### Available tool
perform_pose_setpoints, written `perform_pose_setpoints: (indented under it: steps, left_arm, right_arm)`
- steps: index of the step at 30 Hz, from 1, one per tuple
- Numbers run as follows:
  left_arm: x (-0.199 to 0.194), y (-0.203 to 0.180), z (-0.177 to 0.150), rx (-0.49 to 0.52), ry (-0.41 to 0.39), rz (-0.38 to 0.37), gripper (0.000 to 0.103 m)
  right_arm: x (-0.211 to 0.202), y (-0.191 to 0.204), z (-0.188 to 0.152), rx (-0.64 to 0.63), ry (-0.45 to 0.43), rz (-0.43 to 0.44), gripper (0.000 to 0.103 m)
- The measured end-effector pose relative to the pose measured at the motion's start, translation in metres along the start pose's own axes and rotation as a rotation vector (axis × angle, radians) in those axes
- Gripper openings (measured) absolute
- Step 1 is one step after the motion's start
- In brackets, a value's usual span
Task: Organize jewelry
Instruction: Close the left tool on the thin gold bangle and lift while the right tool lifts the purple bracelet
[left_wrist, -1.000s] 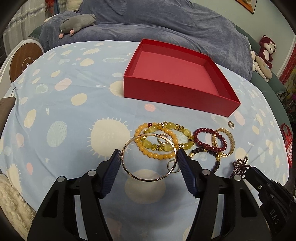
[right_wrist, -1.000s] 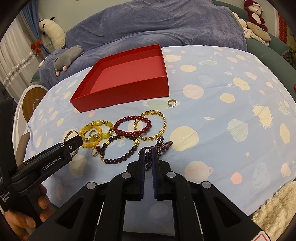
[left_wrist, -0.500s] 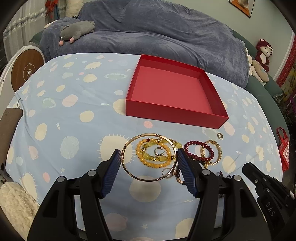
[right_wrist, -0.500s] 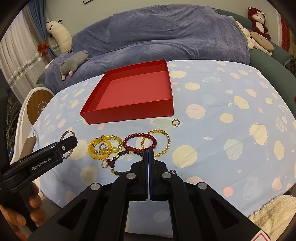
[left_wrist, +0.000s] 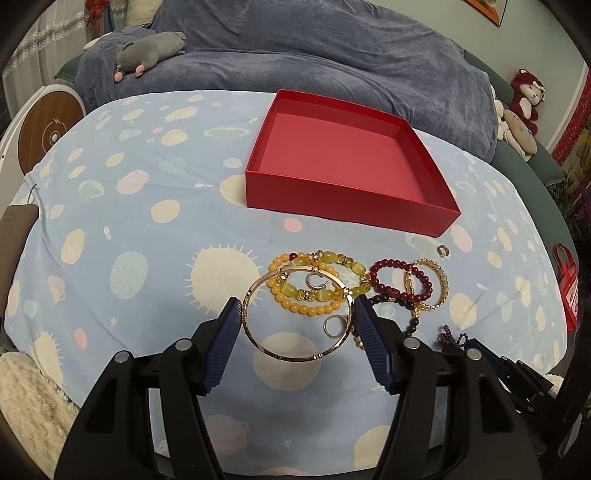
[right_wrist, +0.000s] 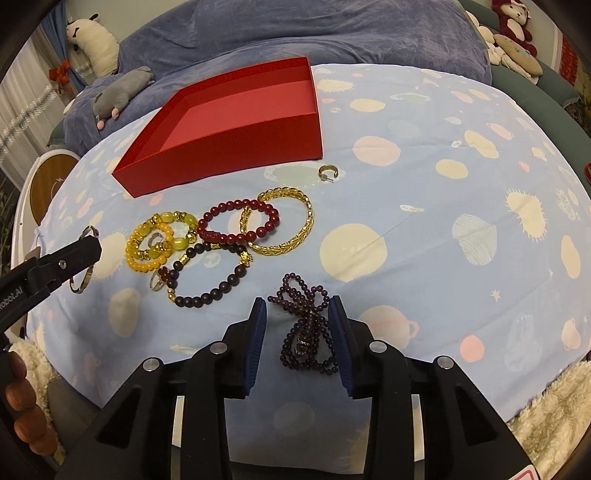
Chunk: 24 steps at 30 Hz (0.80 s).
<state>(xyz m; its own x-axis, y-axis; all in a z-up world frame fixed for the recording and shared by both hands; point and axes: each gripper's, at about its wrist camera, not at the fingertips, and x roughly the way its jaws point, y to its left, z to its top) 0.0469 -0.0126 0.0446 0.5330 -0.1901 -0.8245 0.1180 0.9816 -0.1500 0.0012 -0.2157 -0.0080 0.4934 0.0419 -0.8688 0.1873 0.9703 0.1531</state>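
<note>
My left gripper (left_wrist: 296, 302) is shut on a thin gold bangle (left_wrist: 295, 358), which spans from pad to pad above the planet-print cloth. My right gripper (right_wrist: 297, 301) hangs low over a tangled purple bead string (right_wrist: 308, 332). Its jaws are opening, the beads lie on the cloth between them, and no grip shows. An empty red box (right_wrist: 236, 147) stands behind the pile. The pile holds yellow bead bracelets (right_wrist: 155, 240), a dark red bead bracelet (right_wrist: 236, 221), a gold chain bracelet (right_wrist: 295, 236) and a black bead bracelet (right_wrist: 214, 291).
A small ring (right_wrist: 327, 171) lies alone near the box's right corner, and a silver ring (left_wrist: 334, 326) sits by the left gripper's right finger. A blue-grey blanket (left_wrist: 295, 48) with plush toys rises behind. Fluffy white rug (right_wrist: 546, 406) edges the cloth in front.
The right gripper's jaws were shut half a second ago; now they stand apart, lower, with the purple beads between them. The left gripper keeps the bangle and has hardly shifted.
</note>
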Motion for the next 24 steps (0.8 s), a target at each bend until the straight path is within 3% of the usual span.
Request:
perform_pose_setpoints:
  steps: [9,17,24]
  left_arm:
    - [0.002,-0.001,0.0,0.001,0.006,-0.002,0.06]
    - [-0.008,-0.009,0.011,0.018,-0.016,-0.011,0.06]
    - [-0.019,-0.024,0.045,0.058,-0.054,-0.033,0.06]
  right_arm:
    - [-0.004,-0.001,0.001,-0.011,-0.01,0.018,0.004]
    - [-0.03,0.008,0.019,0.0,-0.08,0.076,0.004]
    - [-0.054,0.026,0.062,-0.026,-0.153,0.145,0.004]
